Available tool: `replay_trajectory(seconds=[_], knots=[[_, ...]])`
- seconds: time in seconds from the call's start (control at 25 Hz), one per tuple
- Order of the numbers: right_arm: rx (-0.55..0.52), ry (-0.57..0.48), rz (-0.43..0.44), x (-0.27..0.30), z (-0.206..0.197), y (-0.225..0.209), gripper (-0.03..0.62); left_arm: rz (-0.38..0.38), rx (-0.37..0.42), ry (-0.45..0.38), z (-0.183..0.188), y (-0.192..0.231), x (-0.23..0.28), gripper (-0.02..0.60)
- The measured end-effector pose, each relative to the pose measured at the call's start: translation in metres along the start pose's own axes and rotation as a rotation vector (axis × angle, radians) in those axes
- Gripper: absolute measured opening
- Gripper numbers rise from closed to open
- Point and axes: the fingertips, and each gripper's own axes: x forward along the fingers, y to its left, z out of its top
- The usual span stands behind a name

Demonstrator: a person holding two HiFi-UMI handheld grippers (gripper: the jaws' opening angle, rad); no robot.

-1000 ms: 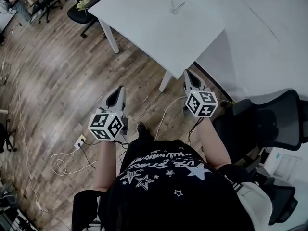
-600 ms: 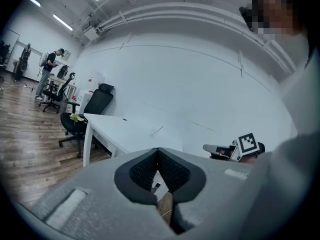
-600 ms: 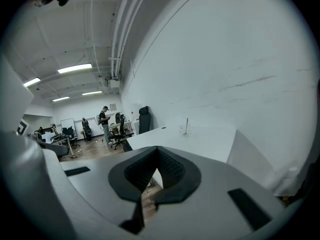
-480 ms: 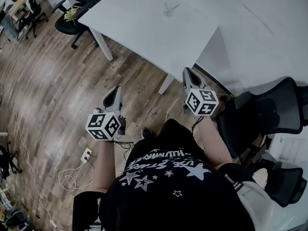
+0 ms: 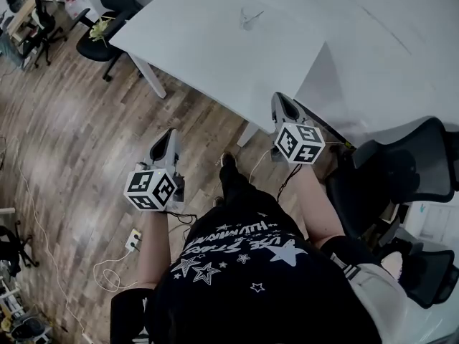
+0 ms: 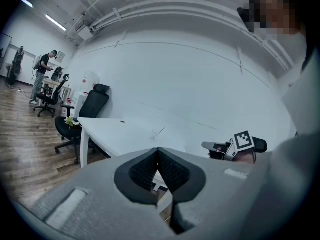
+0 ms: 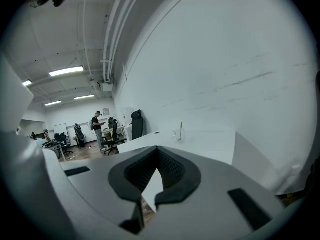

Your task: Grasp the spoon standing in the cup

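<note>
A clear cup [image 5: 246, 20] with a thin spoon [image 5: 250, 15] leaning in it stands far back on the white table [image 5: 215, 56]. In the right gripper view the cup [image 7: 178, 134] and its upright spoon [image 7: 181, 129] are small and distant beyond the jaws. Both grippers are held above the wooden floor, short of the table's near edge. My left gripper [image 5: 170, 135] is shut and empty, and its own view shows the pads meeting [image 6: 158, 152]. My right gripper [image 5: 280, 100] is shut on nothing, close to the table's corner, its pads together [image 7: 158, 150].
Black office chairs stand at the right [image 5: 401, 170] and at the table's far left [image 5: 100, 38]. Cables and a power strip [image 5: 134, 239] lie on the wooden floor. A person [image 6: 42, 76] stands far off by other desks. A white wall [image 5: 401, 41] runs behind the table.
Both grippers and the person have moved forward towards the table. A foot has stepped ahead between the arms. The jaws stayed shut.
</note>
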Motion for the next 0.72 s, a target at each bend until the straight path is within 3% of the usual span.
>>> replay_trajectory(seconds=[0.72], knots=[[0.038,-0.024,-0.026,0.166,0.056,-0.063,0.009,-0.005,0.030,0.014,0.063,0.043,0.154,0.008]])
